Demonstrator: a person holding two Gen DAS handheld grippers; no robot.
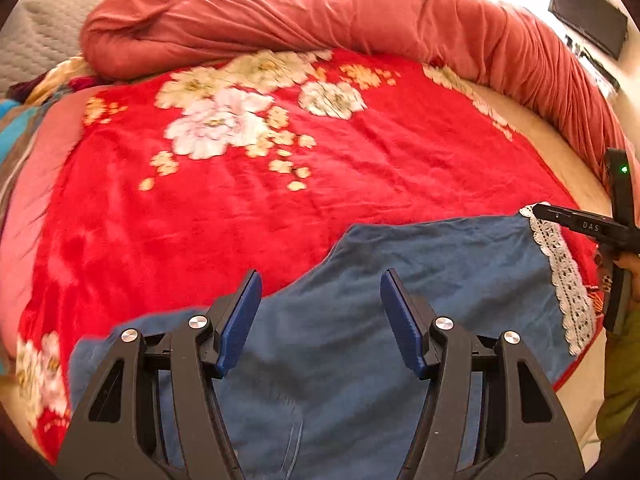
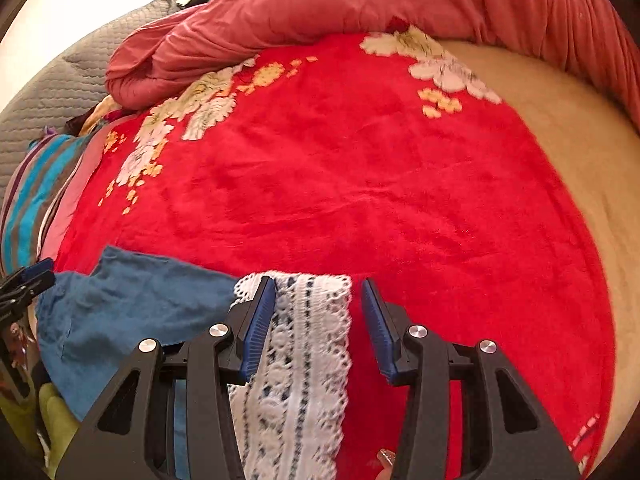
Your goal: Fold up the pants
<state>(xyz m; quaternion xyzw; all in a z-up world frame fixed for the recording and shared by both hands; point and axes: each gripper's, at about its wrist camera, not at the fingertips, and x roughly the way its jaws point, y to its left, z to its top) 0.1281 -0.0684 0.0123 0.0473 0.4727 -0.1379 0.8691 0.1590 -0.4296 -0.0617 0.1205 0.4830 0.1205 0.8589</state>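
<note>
my left gripper point(image 1: 320, 300) is hovering low over the blue pants point(image 1: 360, 320), its two blue-padded fingers point(image 1: 240, 320) spread wide and holding nothing; the cloth is lying flat beneath and between them. my right gripper point(image 2: 318, 312) is doing the same at the other end of the garment, jaws wide apart and empty, with the white lace hem point(image 2: 304, 360) running up between the fingers point(image 2: 256, 328) and its left finger lying over the lace's left edge. whether that pad is touching the lace i cannot tell.

the pants point(image 2: 132, 312) are lying spread along the near edge of the bed on a red floral blanket point(image 1: 280, 184), the lace hem point(image 1: 560, 272) sitting at the right end in the left wrist view, where the right gripper point(image 1: 576, 220) is showing as a black tip just at the hem's far corner. in the right wrist view the left gripper point(image 2: 28, 280) is peeking in at the left edge beside the blue cloth.

beyond the pants the red blanket point(image 2: 360, 180) is stretching away, with a beige sheet point(image 2: 560, 140) lying bare to its right. farther back a rolled pink quilt point(image 1: 320, 16) is curving around the far side, and a grey quilted cover point(image 1: 44, 36) is sitting at the far left.
</note>
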